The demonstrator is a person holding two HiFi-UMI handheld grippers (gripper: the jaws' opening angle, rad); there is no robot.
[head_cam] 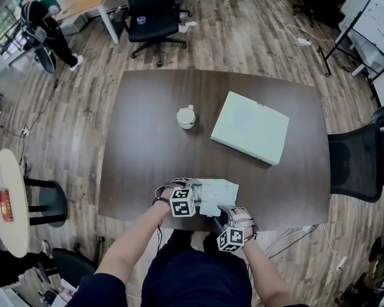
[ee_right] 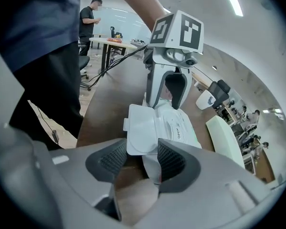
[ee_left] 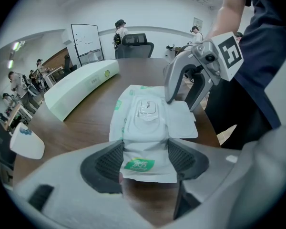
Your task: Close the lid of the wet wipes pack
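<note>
The white wet wipes pack [head_cam: 219,192] lies near the front edge of the dark table [head_cam: 147,165]. Its rigid lid [ee_left: 183,123] is swung open and lies beside the pack [ee_left: 143,128], on the side towards the person. My left gripper [ee_left: 145,163] is shut on the pack's near end with the green label and pinches it. In the head view the left gripper [head_cam: 196,189] sits at the pack's left end. My right gripper [ee_right: 142,161] points down at the lid [ee_right: 140,132], whose lower edge lies between the part-open jaws. The right gripper [ee_left: 182,99] straddles the lid's far end.
A white cup [head_cam: 186,117] stands mid-table. A pale green box [head_cam: 250,127] lies at the back right. A black chair [head_cam: 355,162] stands at the table's right, another [head_cam: 153,11] beyond the far edge. People stand in the room behind.
</note>
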